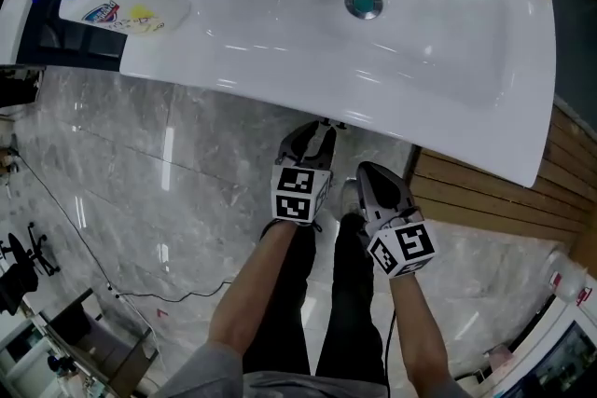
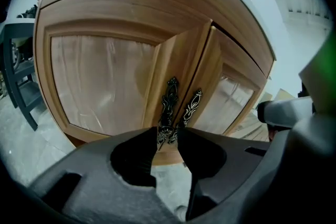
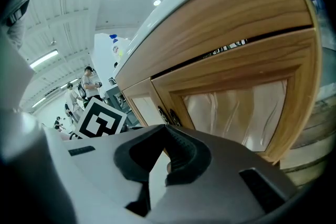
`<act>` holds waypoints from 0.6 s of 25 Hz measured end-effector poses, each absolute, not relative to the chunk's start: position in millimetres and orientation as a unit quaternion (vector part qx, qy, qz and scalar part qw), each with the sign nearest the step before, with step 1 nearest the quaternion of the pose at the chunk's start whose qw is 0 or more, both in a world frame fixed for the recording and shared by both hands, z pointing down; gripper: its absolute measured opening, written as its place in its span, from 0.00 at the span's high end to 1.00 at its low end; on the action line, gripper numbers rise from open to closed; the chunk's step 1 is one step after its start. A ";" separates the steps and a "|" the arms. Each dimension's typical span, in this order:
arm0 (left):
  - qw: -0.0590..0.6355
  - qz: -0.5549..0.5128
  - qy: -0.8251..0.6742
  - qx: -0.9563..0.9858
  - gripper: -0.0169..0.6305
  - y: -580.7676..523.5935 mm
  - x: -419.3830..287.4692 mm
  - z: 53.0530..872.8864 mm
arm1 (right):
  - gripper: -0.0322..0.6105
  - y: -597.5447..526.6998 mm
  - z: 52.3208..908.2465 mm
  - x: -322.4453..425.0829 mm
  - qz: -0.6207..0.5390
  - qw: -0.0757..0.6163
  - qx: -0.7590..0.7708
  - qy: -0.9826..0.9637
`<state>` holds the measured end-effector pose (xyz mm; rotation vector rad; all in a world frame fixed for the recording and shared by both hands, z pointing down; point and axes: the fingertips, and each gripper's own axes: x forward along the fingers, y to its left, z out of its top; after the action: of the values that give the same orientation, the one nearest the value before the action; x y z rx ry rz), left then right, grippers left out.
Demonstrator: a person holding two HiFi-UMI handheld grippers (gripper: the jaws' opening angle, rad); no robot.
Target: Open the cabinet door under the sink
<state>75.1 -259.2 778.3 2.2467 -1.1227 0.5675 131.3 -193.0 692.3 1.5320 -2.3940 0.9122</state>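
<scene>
At ten o'clock in the head view, a white bottle [image 1: 121, 6] with a blue cap lies by the left corner of the white sink [image 1: 280, 14]. Below the sink's front rim, over the marble floor [image 1: 112, 163], the left tool [image 1: 320, 130] points toward twelve o'clock. Its jaws stand apart with nothing clamped. Its own view shows the wooden cabinet door [image 2: 105, 86] under the sink, with two dark ornate handles [image 2: 169, 105] side by side at the middle seam. Their lower ends show through the gap between the tips. At four o'clock from it, the right tool [image 1: 371, 171] has its jaws together and empty, facing the right-hand door [image 3: 236, 107].
</scene>
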 end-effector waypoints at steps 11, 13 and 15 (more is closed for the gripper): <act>0.279 0.221 -0.442 0.823 0.83 -271.4 80.8 784.0 | 0.94 -192.5 695.9 150.3 0.314 0.071 0.508 -0.799; 0.277 0.220 -0.448 0.821 0.83 -271.5 80.5 784.4 | 0.94 -192.8 697.2 150.2 0.316 0.071 0.504 -0.800; 0.275 0.221 -0.452 0.819 0.83 -271.3 80.1 784.6 | 0.94 -193.4 697.6 149.1 0.318 0.070 0.499 -0.803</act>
<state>80.1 -271.3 784.6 2.2020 -1.2145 0.5936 149.1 -193.4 697.6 1.5027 -2.4152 0.9580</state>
